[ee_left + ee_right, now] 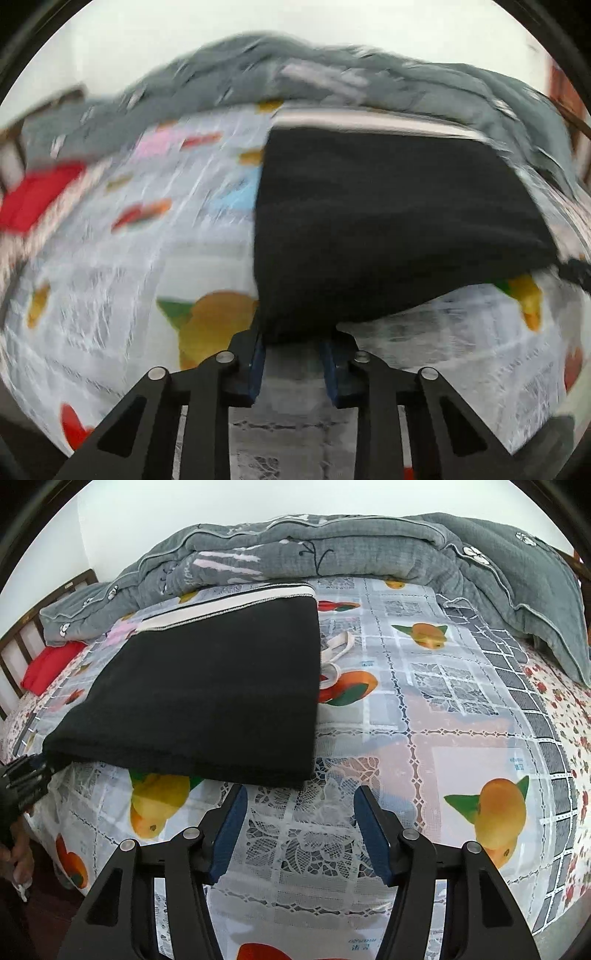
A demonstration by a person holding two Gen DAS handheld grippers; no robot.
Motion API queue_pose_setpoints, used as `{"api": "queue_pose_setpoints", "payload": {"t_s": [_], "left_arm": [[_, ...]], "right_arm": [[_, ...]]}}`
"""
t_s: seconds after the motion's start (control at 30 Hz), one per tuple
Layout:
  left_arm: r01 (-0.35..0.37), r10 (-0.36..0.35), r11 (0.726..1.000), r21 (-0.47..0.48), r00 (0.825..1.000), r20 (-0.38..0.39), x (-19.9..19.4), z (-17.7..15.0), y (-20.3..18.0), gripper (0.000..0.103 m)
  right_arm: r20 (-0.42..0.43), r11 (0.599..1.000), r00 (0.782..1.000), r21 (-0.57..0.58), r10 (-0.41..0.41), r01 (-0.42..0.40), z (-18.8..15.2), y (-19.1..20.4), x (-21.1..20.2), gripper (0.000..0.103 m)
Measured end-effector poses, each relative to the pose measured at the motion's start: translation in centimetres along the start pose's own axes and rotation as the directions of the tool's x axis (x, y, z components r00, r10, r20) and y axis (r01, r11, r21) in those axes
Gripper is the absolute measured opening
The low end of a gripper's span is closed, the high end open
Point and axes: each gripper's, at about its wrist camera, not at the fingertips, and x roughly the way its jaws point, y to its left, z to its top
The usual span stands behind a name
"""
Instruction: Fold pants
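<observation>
The black pants lie folded on the bed, with a white waistband at the far end and a white drawstring sticking out on the right. In the blurred left wrist view my left gripper is shut on the near corner of the pants and lifts that edge off the sheet. The left gripper also shows at the left edge of the right wrist view, at the raised corner. My right gripper is open and empty, just in front of the pants' near edge.
The bed carries a fruit-printed sheet. A grey quilt is bunched along the far side. A red pillow lies by the wooden headboard at the left.
</observation>
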Motion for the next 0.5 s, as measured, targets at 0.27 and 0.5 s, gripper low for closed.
{"api": "queue_pose_setpoints", "payload": {"t_s": [0.27,0.5], "left_arm": [[0.009,-0.009,0.999,-0.037,1.0,0.013,-2.1,-1.3,2.5,0.036],[-0.005,0.009,0.995,-0.097,0.999,0.036,-3.1,0.1,4.7,0.043]], "right_arm": [[0.104,1.0,0.994,-0.01,0.018,-0.017,1.8,0.4,-1.9,0.059],[0.139,0.999,0.99,-0.025,0.028,-0.025,3.9,1.4,-0.8,0.059]]}}
